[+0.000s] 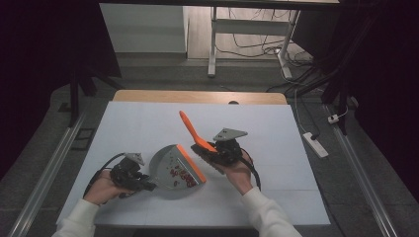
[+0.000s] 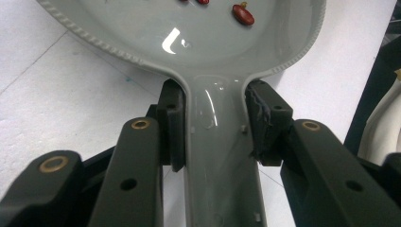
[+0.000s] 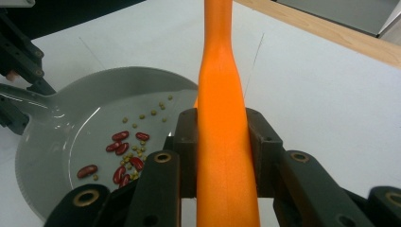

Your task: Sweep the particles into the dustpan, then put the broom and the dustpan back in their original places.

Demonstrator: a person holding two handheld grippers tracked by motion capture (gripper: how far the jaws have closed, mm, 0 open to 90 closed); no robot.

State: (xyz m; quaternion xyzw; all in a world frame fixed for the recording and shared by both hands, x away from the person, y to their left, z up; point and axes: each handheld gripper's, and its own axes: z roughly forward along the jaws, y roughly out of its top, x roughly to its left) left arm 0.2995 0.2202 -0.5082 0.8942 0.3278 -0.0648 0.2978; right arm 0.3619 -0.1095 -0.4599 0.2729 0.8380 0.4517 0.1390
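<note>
A grey dustpan (image 1: 170, 170) with an orange front lip lies on the white table, with red beans (image 1: 183, 175) and small green ones in it. My left gripper (image 1: 143, 185) is shut on the dustpan's handle (image 2: 220, 156), pads pressing both its sides. Just right of the pan, my right gripper (image 1: 217, 155) is shut on the orange handle (image 3: 224, 142) of a small brush (image 1: 195, 136), which slants up and to the left above the table. In the right gripper view the beans (image 3: 120, 158) lie scattered in the pan (image 3: 56, 156) below and to the left.
The white tabletop (image 1: 276, 138) spreads around both hands, with a wooden strip (image 1: 197, 96) along its far edge. A power strip (image 1: 316, 143) and cables lie on the floor to the right. Dark stands flank the table.
</note>
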